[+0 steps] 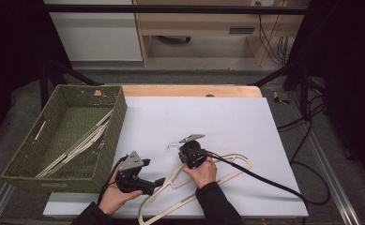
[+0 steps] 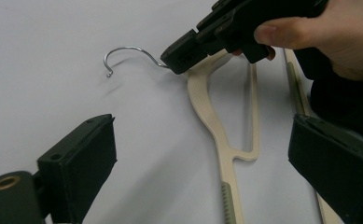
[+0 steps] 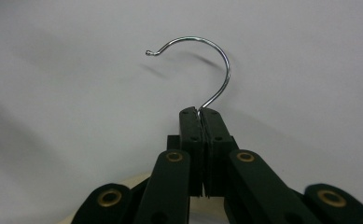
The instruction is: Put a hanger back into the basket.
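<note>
A cream wooden hanger [image 1: 227,169] with a metal hook [image 1: 172,145] lies flat on the white sheet [image 1: 227,122]. My right gripper [image 1: 187,151] is shut on the stem of the hook [image 3: 216,60], right where it enters the hanger's neck; its jaws meet around the wire [image 3: 200,114]. My left gripper [image 1: 159,182] sits low at the hanger's left arm and is open. In the left gripper view its wide-apart jaws frame the hanger's arm [image 2: 219,130] without touching it, with the right gripper [image 2: 184,56] and the hook [image 2: 128,50] beyond.
A green woven basket [image 1: 117,126] stands at the table's left and holds several cream hangers [image 1: 84,140]. A black cable [image 1: 264,180] trails from the right gripper across the sheet to the right. The sheet's far half lies bare in front of the wooden table edge [image 1: 189,90].
</note>
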### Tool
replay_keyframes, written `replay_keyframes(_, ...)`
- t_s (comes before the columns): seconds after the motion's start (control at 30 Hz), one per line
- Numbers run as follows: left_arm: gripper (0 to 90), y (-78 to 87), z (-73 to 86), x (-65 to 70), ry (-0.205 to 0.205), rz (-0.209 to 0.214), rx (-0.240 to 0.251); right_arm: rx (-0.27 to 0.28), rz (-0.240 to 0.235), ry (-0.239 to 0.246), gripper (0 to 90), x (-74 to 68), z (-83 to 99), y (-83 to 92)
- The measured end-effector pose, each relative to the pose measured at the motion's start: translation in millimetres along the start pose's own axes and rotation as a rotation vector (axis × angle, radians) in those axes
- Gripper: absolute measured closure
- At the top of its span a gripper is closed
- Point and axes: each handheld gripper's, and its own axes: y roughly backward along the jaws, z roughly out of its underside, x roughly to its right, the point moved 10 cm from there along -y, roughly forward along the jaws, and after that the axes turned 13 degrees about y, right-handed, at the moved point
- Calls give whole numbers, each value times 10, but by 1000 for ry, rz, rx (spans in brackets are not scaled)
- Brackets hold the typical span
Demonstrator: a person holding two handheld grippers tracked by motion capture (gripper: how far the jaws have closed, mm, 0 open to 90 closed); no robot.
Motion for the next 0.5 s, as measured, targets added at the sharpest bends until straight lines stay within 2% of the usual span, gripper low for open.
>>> replay_keyframes(0.1,112,-93,-18,23,11,12,-26,24,1,5,893,1,-29,50)
replay_keyframes(0.23,147,-221,-45,47,6,17,-55,39,9,13,893,-1,-37,75)
replay_keyframes(0.5,293,-435,-40,66,-9,30,-109,57,8,14,893,-11,-52,123)
